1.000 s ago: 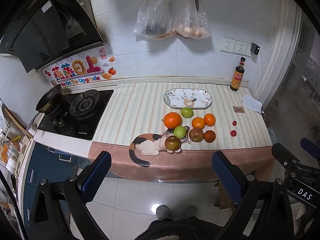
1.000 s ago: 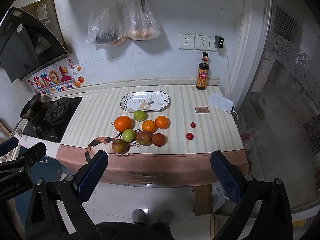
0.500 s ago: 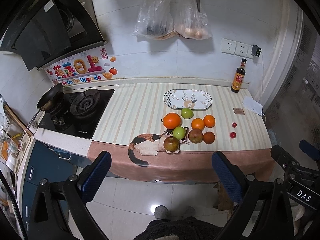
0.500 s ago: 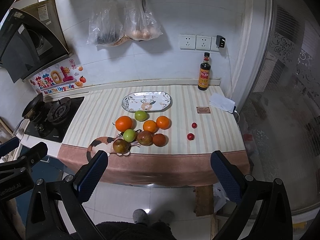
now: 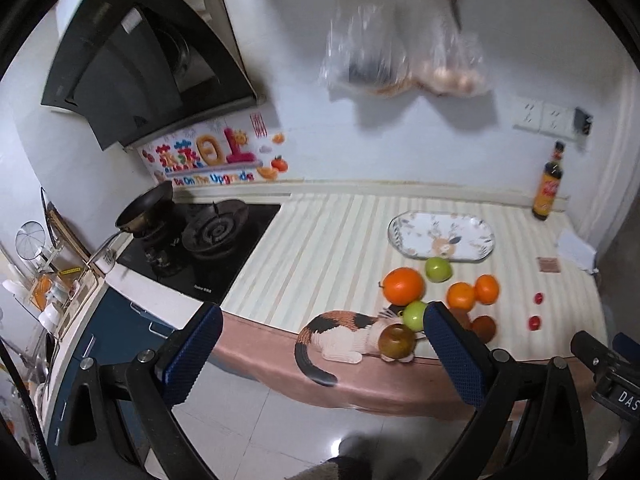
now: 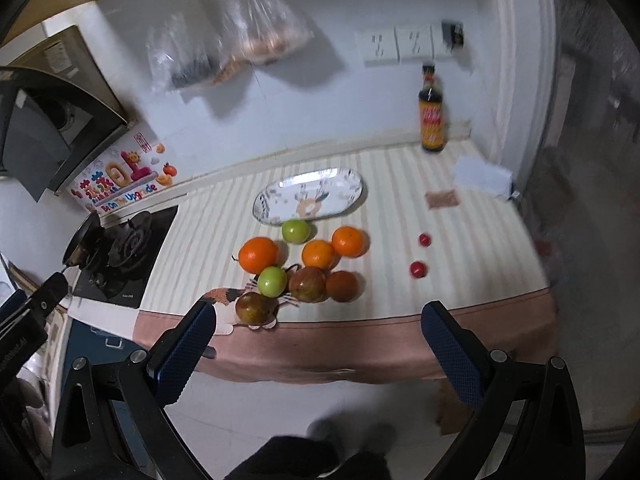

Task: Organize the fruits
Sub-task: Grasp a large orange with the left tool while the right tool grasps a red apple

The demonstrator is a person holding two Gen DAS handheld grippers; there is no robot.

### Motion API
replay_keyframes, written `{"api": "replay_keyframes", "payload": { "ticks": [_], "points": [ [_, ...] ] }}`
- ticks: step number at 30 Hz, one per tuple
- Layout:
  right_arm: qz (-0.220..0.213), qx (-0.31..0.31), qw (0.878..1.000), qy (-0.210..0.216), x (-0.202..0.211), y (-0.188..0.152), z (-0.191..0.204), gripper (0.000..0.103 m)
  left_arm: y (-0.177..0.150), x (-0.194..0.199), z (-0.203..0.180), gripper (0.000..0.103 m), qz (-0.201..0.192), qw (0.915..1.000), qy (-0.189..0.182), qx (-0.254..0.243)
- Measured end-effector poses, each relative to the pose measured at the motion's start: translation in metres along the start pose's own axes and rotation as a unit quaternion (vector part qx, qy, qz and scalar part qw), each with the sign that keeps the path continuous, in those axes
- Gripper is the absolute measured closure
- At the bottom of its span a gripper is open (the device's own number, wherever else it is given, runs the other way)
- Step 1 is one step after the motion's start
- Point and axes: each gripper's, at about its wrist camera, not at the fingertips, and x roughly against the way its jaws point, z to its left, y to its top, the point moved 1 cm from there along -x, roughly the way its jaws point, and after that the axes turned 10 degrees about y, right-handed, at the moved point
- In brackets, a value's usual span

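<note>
Several fruits lie clustered on the striped counter: a large orange (image 6: 258, 255), two smaller oranges (image 6: 318, 255), two green apples (image 6: 296, 231), three dark reddish-brown fruits (image 6: 307, 284), and two small red tomatoes (image 6: 417, 269). An empty patterned oval plate (image 6: 310, 195) sits just behind them; it also shows in the left wrist view (image 5: 440, 236). My left gripper (image 5: 324, 356) is open and empty, off the counter's front edge, left of the fruit. My right gripper (image 6: 318, 352) is open and empty, in front of the fruit, short of the counter.
A gas stove (image 5: 200, 240) with a black pan (image 5: 144, 210) stands at the counter's left. A dark sauce bottle (image 6: 432, 116) stands at the back right, with a white packet (image 6: 482, 176) and a small brown card (image 6: 442, 200) nearby. Bags hang on the wall (image 5: 400, 60).
Both grippers have moved forward toward the counter and tilted; the fruit now looks larger. The left view has swung to the left. Nothing on the counter has moved.
</note>
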Motion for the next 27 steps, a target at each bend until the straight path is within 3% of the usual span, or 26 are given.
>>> {"api": "replay_keyframes", "payload": {
  "ticks": [8, 12, 18, 19, 21, 27],
  "points": [
    [0.069, -0.057, 0.996, 0.006, -0.128, 0.018, -0.043, 0.0, 0.022, -0.111, -0.054, 0.0, 0.059, 0.9942, -0.026, -0.086],
    [0.107, -0.116, 0.987, 0.014, -0.192, 0.031, -0.064, 0.0, 0.039, -0.18, -0.095, 0.0, 0.093, 0.981, -0.06, -0.159],
    [0.145, -0.179, 0.973, 0.003, -0.269, 0.048, -0.079, 0.002, 0.049, -0.265, -0.159, 0.0, 0.14, 0.9399, -0.121, -0.287],
    [0.152, -0.189, 0.97, -0.001, -0.279, 0.049, -0.08, 0.003, 0.048, -0.278, -0.173, 0.0, 0.149, 0.9281, -0.133, -0.314],
    [0.163, -0.2, 0.966, -0.002, -0.293, 0.049, -0.078, 0.004, 0.046, -0.291, -0.187, 0.0, 0.16, 0.9129, -0.154, -0.343],
    [0.173, -0.223, 0.959, -0.032, -0.3, 0.038, -0.074, 0.022, 0.024, -0.318, -0.233, 0.0, 0.193, 0.8571, -0.202, -0.433]
  ]
}}
